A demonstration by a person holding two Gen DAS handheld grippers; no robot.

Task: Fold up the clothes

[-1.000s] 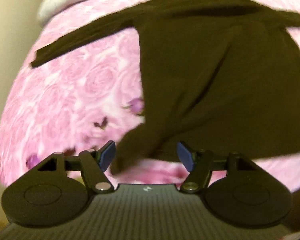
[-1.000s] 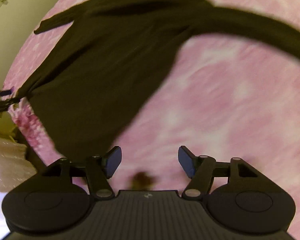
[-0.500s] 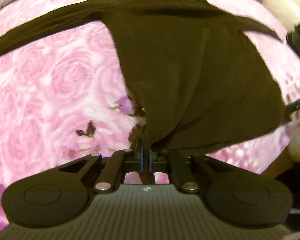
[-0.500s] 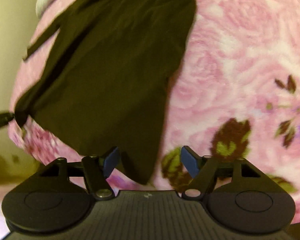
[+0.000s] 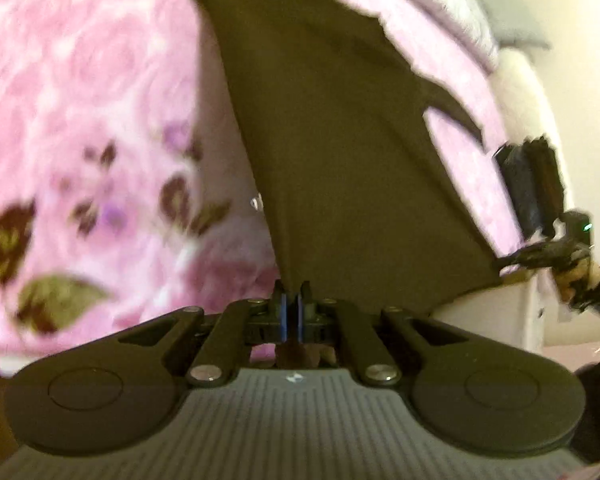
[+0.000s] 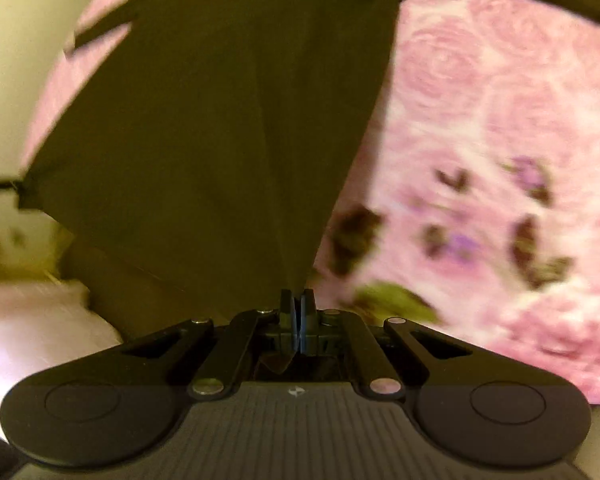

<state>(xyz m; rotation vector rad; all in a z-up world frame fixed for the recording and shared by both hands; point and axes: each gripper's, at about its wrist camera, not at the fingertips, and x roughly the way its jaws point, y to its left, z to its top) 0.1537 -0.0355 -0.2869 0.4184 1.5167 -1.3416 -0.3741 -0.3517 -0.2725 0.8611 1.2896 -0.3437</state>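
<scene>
The dark garment (image 5: 340, 152) is lying spread over a bed covered with a pink rose-print blanket (image 5: 92, 92), its sleeves reaching away toward the far side. The left gripper (image 5: 291, 312) is clamping one bottom corner of the hem, and its jaws are pressed together on the cloth. The right gripper (image 6: 298, 314) is doing the same at the other bottom corner, its jaws clenched on a pinch of fabric that is poking out behind the pads. Holding both hem corners at once is keeping the lower edge taut and level, so it looks as though the person is preparing to carry that edge up and over the body for the first fold. In the left wrist view the other gripper is showing at the right edge, with a hand (image 5: 576, 276) behind it, though the blur there is making details hard to read.

A second ago both pairs of jaws were standing wide apart over the hem, with no cloth gripped. Half a second ago the left had already closed on its corner while the right was still open beside the fabric. Now both are gripping, and the hem is lifting slightly off the blanket, stretched between them.
</scene>
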